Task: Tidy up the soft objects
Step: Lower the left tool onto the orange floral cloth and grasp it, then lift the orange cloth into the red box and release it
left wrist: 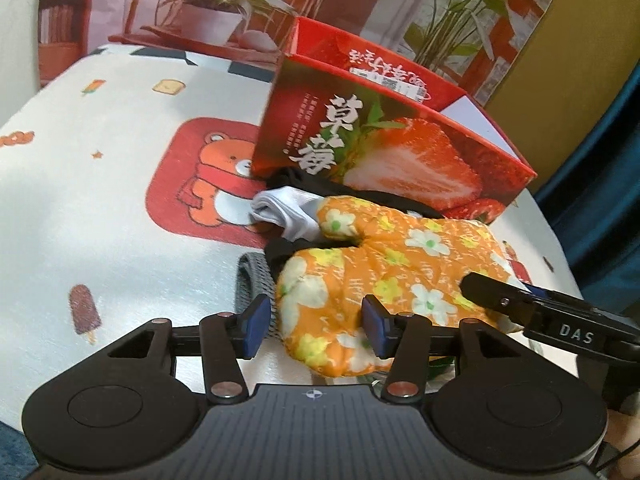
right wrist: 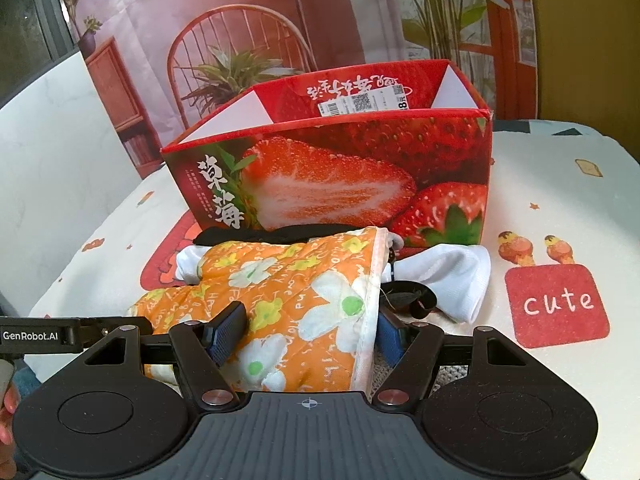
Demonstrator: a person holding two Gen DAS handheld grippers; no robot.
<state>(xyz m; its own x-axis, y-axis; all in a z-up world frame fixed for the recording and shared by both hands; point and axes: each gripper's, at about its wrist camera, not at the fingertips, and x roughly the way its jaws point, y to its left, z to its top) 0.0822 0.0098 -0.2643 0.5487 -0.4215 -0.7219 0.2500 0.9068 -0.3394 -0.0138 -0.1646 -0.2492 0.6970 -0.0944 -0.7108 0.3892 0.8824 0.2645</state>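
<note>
Left gripper [left wrist: 316, 322]: jaws partly apart, angled downward. Right gripper [right wrist: 308, 334]: jaws apart, angled downward beside the left.

A table [right wrist: 560, 184] under a cartoon-printed cloth carries a strawberry box [right wrist: 332, 172]; just before the box lies a heap: orange floral mitt [right wrist: 288, 280], white sock [right wrist: 452, 272], black cloth [right wrist: 280, 236].
</note>
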